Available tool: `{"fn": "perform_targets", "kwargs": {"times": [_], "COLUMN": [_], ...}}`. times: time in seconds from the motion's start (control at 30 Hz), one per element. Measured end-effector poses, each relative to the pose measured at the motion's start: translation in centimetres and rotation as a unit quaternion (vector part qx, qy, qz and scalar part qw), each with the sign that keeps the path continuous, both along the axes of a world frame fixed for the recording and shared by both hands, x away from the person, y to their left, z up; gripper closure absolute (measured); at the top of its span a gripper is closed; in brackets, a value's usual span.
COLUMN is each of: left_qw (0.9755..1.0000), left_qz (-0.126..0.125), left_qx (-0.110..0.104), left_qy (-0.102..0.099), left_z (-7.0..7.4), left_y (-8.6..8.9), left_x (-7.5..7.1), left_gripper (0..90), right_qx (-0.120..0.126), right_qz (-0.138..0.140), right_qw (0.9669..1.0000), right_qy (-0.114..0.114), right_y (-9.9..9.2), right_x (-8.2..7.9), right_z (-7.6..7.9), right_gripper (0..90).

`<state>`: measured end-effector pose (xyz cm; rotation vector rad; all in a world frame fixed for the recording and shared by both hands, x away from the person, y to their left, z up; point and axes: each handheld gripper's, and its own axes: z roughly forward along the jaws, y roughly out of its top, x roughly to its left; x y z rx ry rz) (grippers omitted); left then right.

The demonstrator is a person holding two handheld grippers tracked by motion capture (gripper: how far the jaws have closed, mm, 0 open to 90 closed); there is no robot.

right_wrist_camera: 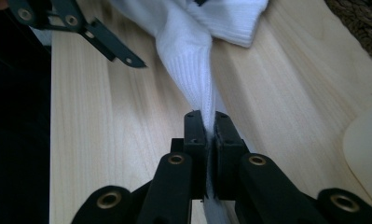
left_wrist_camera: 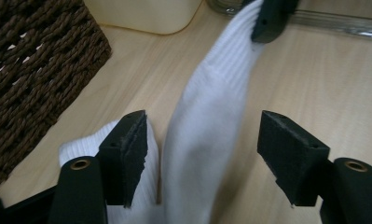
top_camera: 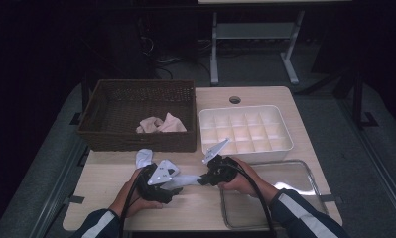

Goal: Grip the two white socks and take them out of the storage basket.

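Three cameras: one fixed above my side, one riding on each tool.

The high view looks forward and down over the whole tabletop (top_camera: 285,99), my forearms entering at the bottom edge. The left tool (left_wrist_camera: 202,154) camera sits very close, looking along its jaws toward the white sock (left_wrist_camera: 207,126) at centre frame. The right tool (right_wrist_camera: 210,140) camera, equally close, faces the same sock from the opposite end, so both share it and the pale wood.

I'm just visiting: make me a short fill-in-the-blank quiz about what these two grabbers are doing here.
The right gripper is clamped on a white ____.
The left gripper has its jaws ____ around that sock.
The pink cloth lies in the woven ____.
The white divided tray holds ____.

Missing words: sock; open; basket; nothing
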<state>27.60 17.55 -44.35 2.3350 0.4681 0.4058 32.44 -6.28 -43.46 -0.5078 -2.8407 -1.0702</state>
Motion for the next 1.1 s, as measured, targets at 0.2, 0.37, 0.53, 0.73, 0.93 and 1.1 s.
{"fn": "perform_targets", "kwargs": {"times": [0.2, 0.37, 0.53, 0.73, 0.93, 1.1], "left_qw": [0.9996, 0.9983, 0.9953, 0.9917, 0.9938, 0.9977], "left_qz": [-0.001, -0.045, -0.055, -0.033, -0.022, 0.015], "left_qx": [0.017, 0.012, -0.054, -0.089, -0.058, -0.007], "left_qy": [0.022, 0.034, 0.06, 0.088, 0.092, 0.066], "left_z": [-0.6, 0.3, 1.6, 1.9, 1.2, 0.2], "left_y": [-0.8, -0.8, 0.6, 1.1, 1.0, 1.2], "left_x": [1.0, 0.6, 0.8, 1.2, 1.4, 2.0], "left_gripper": [54.2, 85.0, 85.9, 85.9, 85.4, 57.7], "right_qx": [0.001, 0.012, 0.021, 0.011, -0.012, 0.011], "right_qz": [0.019, 0.027, 0.014, 0.026, 0.028, 0.031], "right_qw": [0.9997, 0.9993, 0.9984, 0.999, 0.999, 0.999], "right_qy": [-0.018, -0.021, -0.05, -0.035, -0.032, 0.029], "right_y": [0.2, 0.1, -0.7, -1.0, -0.2, -0.5], "right_x": [-0.8, -1.1, -1.3, -1.5, -1.6, -0.8], "right_z": [0.7, 1.3, 2.2, 1.5, -0.1, -0.6], "right_gripper": [85.8, 81.7, 51.1, 41.0, 60.5, 83.3]}}
